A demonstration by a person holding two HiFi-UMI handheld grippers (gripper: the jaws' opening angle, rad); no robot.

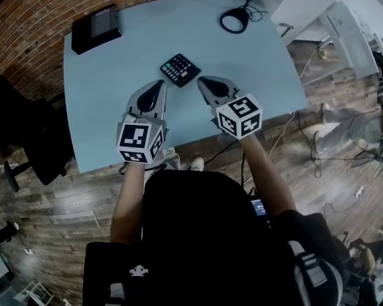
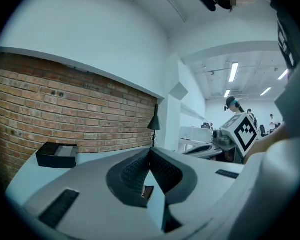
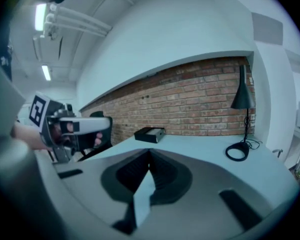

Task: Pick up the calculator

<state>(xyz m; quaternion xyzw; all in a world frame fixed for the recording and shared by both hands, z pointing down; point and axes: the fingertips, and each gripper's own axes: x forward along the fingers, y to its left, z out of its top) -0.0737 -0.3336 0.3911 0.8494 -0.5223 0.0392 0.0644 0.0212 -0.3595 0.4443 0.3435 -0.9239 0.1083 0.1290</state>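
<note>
The black calculator [image 1: 180,69] lies flat on the pale blue table [image 1: 115,94], just beyond both grippers. My left gripper [image 1: 157,85] sits to its near left, tips a short way from its corner. My right gripper [image 1: 203,80] sits to its near right, tip close to its edge. Neither touches it. In the left gripper view the left gripper [image 2: 150,153] has its jaws meeting at the tips with nothing between them. The right gripper [image 3: 149,151] is likewise shut and empty in its own view. The gripper bodies hide the calculator in both gripper views.
A black box [image 1: 96,29] rests at the table's far left corner, near the brick wall [image 2: 65,114]. A black desk lamp's round base [image 1: 235,19] and cable lie at the far right. A dark chair [image 1: 25,139] stands left of the table.
</note>
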